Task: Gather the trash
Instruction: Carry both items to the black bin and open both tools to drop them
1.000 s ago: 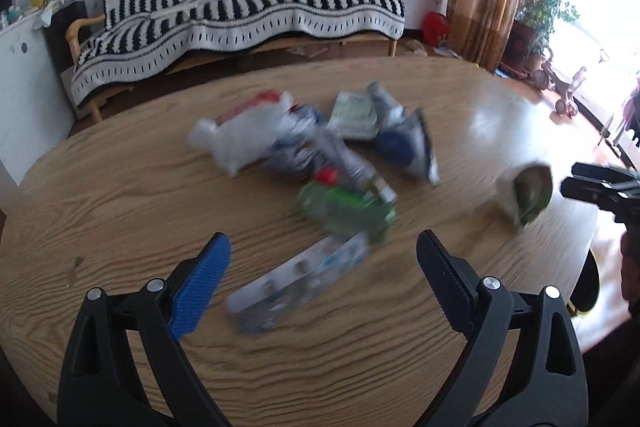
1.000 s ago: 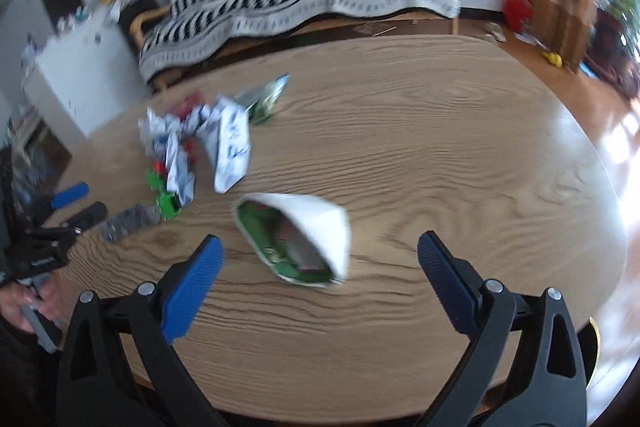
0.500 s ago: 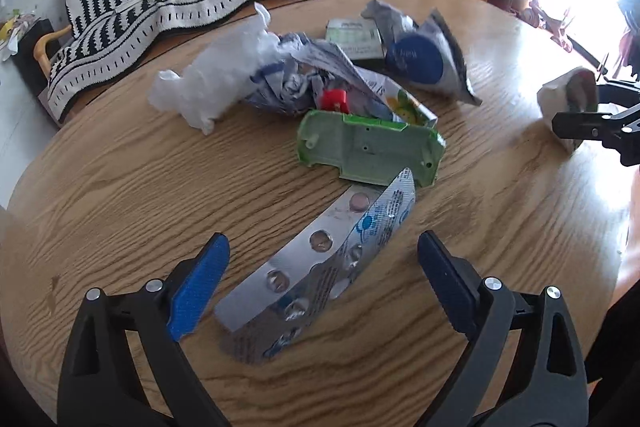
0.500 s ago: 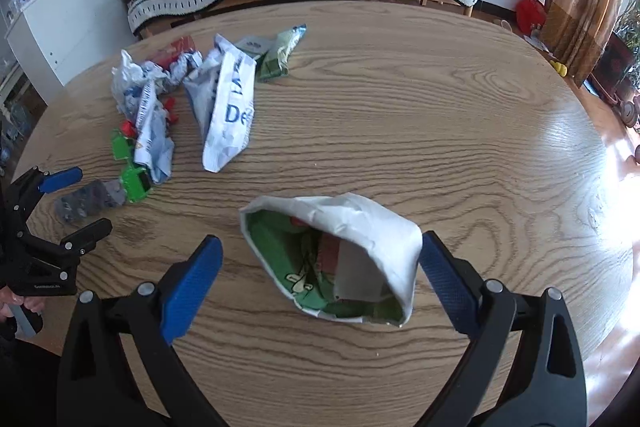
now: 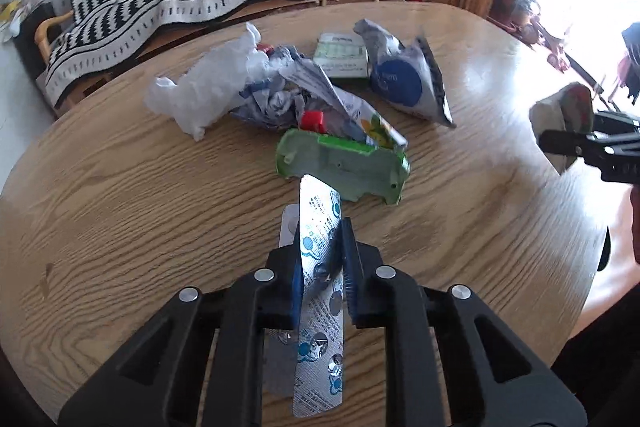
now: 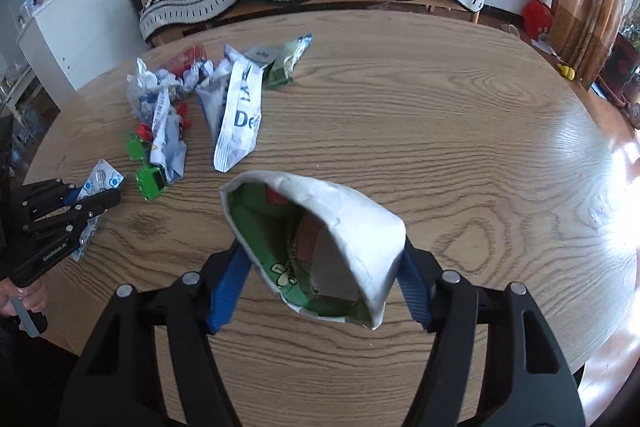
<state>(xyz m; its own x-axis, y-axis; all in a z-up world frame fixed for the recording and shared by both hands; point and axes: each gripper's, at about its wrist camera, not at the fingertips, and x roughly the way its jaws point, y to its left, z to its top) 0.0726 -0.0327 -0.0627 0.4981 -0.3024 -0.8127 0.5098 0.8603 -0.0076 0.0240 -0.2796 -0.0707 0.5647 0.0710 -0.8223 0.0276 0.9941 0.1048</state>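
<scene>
The oval wooden table (image 6: 460, 131) carries a heap of trash (image 5: 280, 95) at about 11 o'clock in the right wrist view: crumpled white plastic, foil wrappers, a blue-and-silver pouch (image 5: 404, 83) and a green plastic tray (image 5: 344, 167).

The only container is the open white paper bag (image 6: 320, 247) with a green printed lining. Some scraps show inside it, one reddish, but I cannot tell what they are.

The right hand-held gripper (image 6: 320, 287) has just been closing, and its jaws now sit against both sides of the bag. Likely risk: more squeeze folds the mouth shut, leaving nowhere to drop anything; too light a hold and the bag slides free when lifted.

The left hand-held gripper (image 5: 320, 267) has just snapped narrow onto the foil blister strip (image 5: 320, 291), which stands on edge between the pads and reaches to 12 o'clock towards the tray. Being thin and slick, it could twist out, or its far end could catch the tray and drag it.
</scene>
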